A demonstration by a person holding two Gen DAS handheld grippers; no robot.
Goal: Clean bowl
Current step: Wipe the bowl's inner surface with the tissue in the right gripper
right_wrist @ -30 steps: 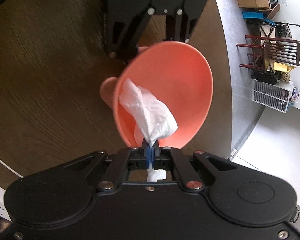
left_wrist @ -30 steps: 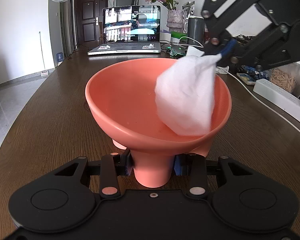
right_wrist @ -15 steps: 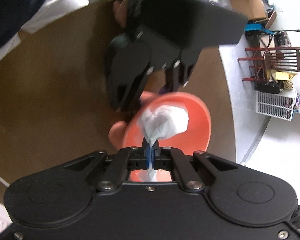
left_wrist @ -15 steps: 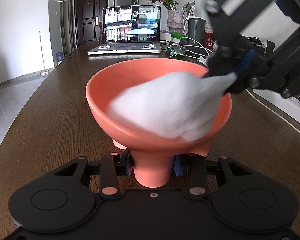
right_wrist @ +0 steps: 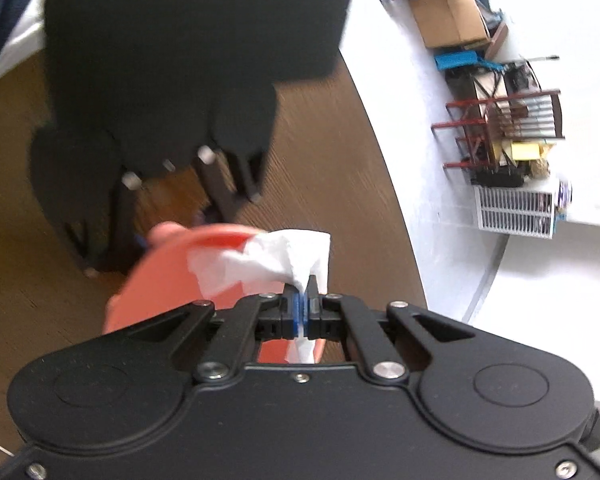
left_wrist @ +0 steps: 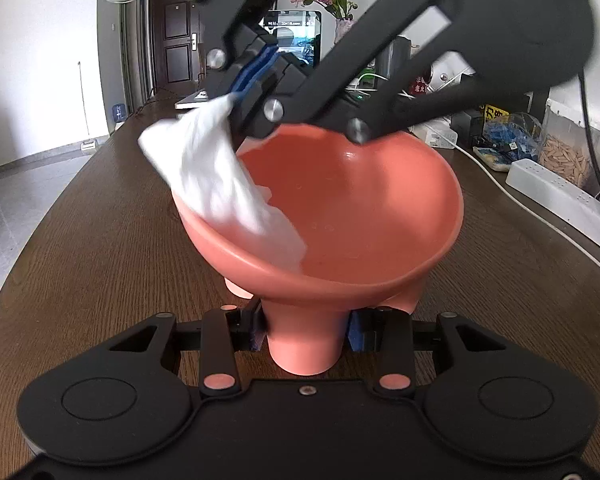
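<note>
Wiping is under way: the left gripper [left_wrist: 306, 330] hugs a foot of the bowl [left_wrist: 340, 216] on the desk, and the right gripper [right_wrist: 302, 308], pinching the tissue [left_wrist: 216, 176], should rub the inside next.

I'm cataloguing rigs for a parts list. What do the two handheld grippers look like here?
Both the left gripper and the right gripper are matte black plastic with rounded twin lobes, scissor-like link arms joined by silver screws, and blue pads on the fingertips. No cables or markings show. A dark blue sleeve is visible.
</note>
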